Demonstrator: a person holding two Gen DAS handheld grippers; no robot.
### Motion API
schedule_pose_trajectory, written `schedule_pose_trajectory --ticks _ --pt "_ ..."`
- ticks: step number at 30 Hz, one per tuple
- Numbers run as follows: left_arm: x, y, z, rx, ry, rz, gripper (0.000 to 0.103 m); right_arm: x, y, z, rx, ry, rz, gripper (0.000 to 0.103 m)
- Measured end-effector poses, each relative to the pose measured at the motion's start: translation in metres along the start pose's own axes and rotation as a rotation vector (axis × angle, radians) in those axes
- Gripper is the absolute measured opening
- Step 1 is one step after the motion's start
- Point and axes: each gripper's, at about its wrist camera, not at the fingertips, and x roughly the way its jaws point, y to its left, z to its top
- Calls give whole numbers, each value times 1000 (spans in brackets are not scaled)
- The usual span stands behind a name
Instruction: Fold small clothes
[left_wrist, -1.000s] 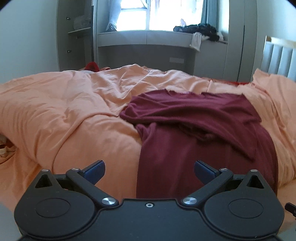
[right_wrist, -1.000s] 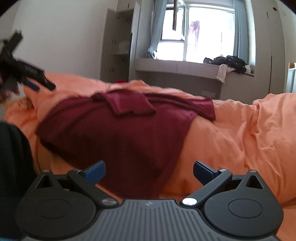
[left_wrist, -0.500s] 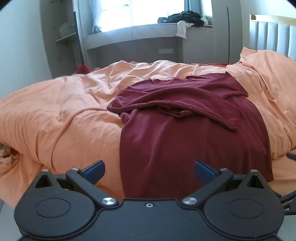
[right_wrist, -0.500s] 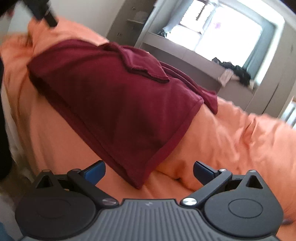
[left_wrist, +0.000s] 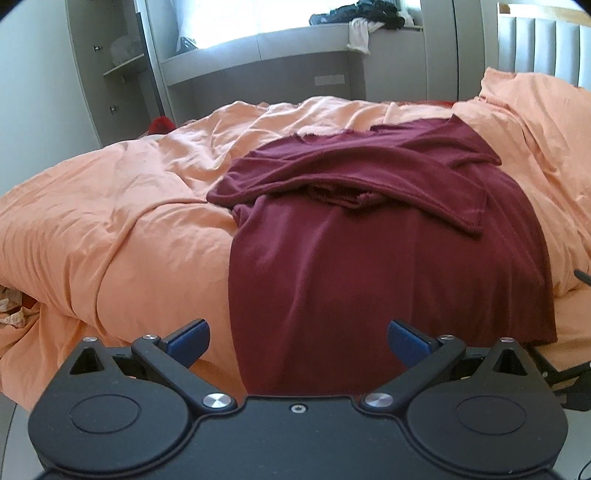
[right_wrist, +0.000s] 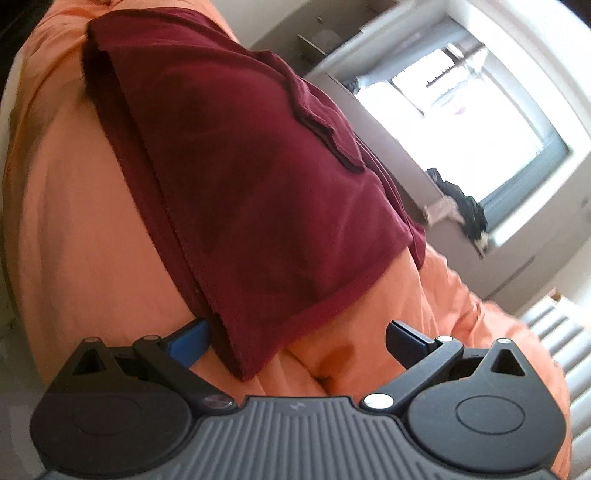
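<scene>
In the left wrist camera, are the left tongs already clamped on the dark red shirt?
No. The left tongs stand wide open, short of the maroon shirt spread on the orange duvet, pinching no cloth.

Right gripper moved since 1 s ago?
Yes. The right gripper dropped toward the shirt hem corner and rolled; the window now sits tilted, upper right.

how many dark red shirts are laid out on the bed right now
1. The maroon shirt lies on the orange duvet, sleeves folded across its upper part, hem hanging toward the open left gripper. More may lie outside the views.
</scene>
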Motion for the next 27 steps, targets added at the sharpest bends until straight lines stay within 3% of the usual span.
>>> schedule_pose_trajectory --ticks 7,9,11,12,14,18,21,24,27 --pt "5 -4 2 -2 19 -6 102 -3 11 -7 -129 -62 68 74" --pt "5 -7 4 1 20 -3 102 -1 15 -7 -176 -65 91 57" --pt "4 -10 6 5 18 -1 102 5 17 -6 -198 -53 110 17" --pt "3 -11 6 8 16 -1 102 7 18 -5 -202 -51 108 10" --pt "0 -13 7 16 6 -1 102 5 12 -4 -174 -67 124 8" --pt "-6 -17 8 33 -20 -7 102 -17 -26 12 39 -129 206 8" --pt "-15 -19 8 23 -91 -21 102 -33 -61 27 185 -203 233 7" --pt "-31 -22 7 20 -209 -118 102 -45 -95 41 303 -286 239 7" --pt "-42 -38 4 89 -297 -228 103 -54 -119 53 360 -357 249 7"
